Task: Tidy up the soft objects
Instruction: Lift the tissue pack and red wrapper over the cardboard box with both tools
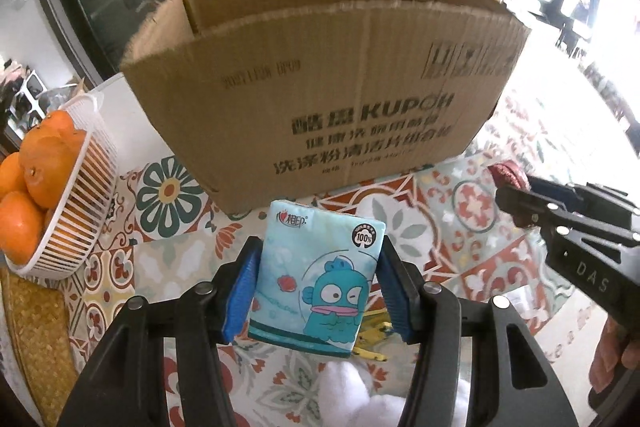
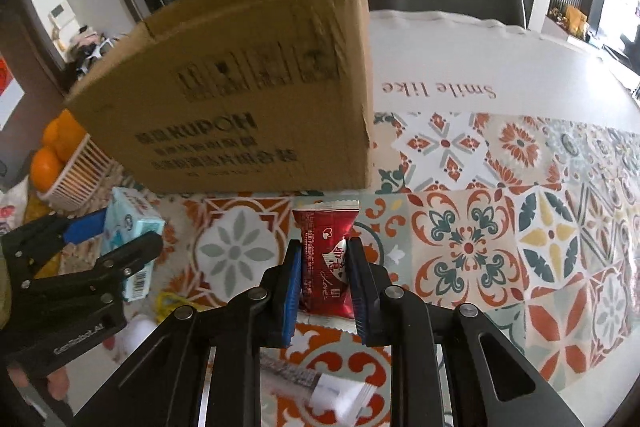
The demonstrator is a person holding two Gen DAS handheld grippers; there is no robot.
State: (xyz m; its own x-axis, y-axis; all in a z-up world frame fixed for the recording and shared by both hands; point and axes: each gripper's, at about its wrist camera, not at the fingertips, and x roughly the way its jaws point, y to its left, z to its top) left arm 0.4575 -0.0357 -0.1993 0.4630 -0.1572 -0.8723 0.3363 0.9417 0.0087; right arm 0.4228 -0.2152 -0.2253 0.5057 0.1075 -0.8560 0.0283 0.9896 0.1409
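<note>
Left wrist: left claw (image 1: 316, 287) pinches tissue pack (image 1: 316, 279) (upright); right claw (image 2: 324, 291) pinches red sachet (image 2: 326, 259) lengthwise toward box (image 2: 240, 87).

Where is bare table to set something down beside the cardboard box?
Free: the patterned tablecloth right of the brown cardboard box. Crowded: its left, by the white basket of oranges, and the near edge, with a white sachet and yellow bands.

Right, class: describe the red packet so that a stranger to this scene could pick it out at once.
Find the big cardboard box on the patterned tablecloth. In front of its right-hand corner, the right gripper is shut on a red packet. It is the only dark red wrapper, with crimped ends and white writing, unlike the pale blue tissue pack in the left gripper.
</note>
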